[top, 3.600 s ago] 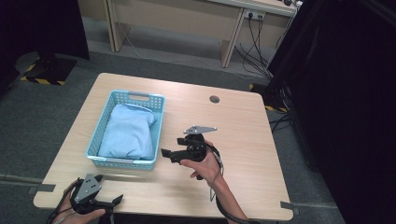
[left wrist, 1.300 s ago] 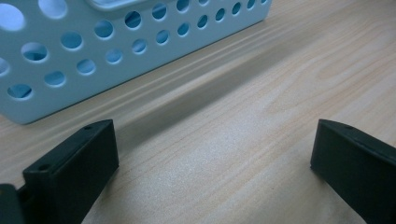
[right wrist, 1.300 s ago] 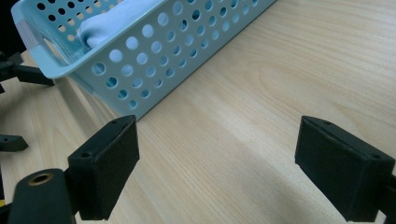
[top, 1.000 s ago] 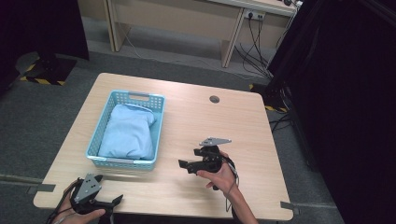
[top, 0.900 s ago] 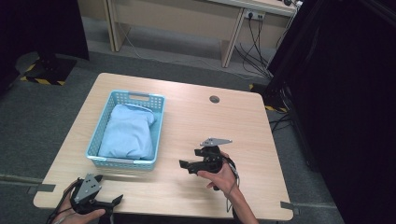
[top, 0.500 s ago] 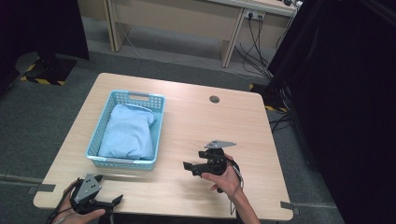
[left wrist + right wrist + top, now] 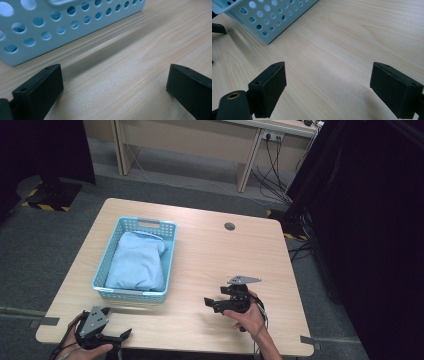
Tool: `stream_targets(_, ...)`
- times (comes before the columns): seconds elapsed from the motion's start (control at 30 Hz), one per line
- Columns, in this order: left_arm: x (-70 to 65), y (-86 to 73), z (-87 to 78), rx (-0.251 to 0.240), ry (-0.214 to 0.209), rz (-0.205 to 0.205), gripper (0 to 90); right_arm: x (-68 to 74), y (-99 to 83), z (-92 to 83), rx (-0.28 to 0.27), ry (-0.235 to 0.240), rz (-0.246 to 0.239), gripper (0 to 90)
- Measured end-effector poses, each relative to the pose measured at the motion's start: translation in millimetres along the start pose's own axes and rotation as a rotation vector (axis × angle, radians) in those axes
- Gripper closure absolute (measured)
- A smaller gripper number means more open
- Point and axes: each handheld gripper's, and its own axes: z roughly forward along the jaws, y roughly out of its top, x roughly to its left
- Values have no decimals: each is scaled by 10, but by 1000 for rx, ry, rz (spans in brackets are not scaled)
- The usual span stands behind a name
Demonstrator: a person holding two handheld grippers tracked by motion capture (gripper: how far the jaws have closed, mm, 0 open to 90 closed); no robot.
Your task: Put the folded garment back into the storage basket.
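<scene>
Right gripper (image 7: 212,304) sits low over the table's near right part, jaws spread wide with nothing between them, just bare wood in the gap as the right gripper view shows. It points toward nine o'clock, at the basket (image 7: 169,251), but stands well apart from it. Over at the near left corner, the left gripper (image 7: 122,335) hovers at the table edge, its jaws wide too and empty; in the left gripper view the basket's perforated wall (image 7: 37,30) rises close ahead at about eleven o'clock of that picture, while the jaws touch nothing.

Now the cloth (image 7: 135,261): a pale blue bundle, loosely folded, lying wholly inside the light blue basket, which stands on the left half of the table (image 7: 240,255). From the right gripper it lies around ten o'clock; from the left gripper, roughly one o'clock.

Reading the work: the cloth is in the basket and neither gripper holds or touches anything, so the loading looks done, if loading is the job. If the cloth has to come out instead, nothing of that has begun: the reach and the pinch on the fabric are all left.

Beyond the basket, a small round grommet (image 7: 229,226) sits near the table's far edge, around twelve o'clock from the right gripper.
</scene>
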Motion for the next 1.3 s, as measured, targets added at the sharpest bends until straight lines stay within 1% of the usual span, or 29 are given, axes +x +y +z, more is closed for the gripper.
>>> stream_targets(0.37, 0, 0, 0, 0, 0, 0, 0, -19, -77, -48, 0, -2, 6, 141)
stream_targets(1.3, -1, 0, -1, 1, 0, 0, 0, -108, -316, -153, 15, -18, 48, 141)
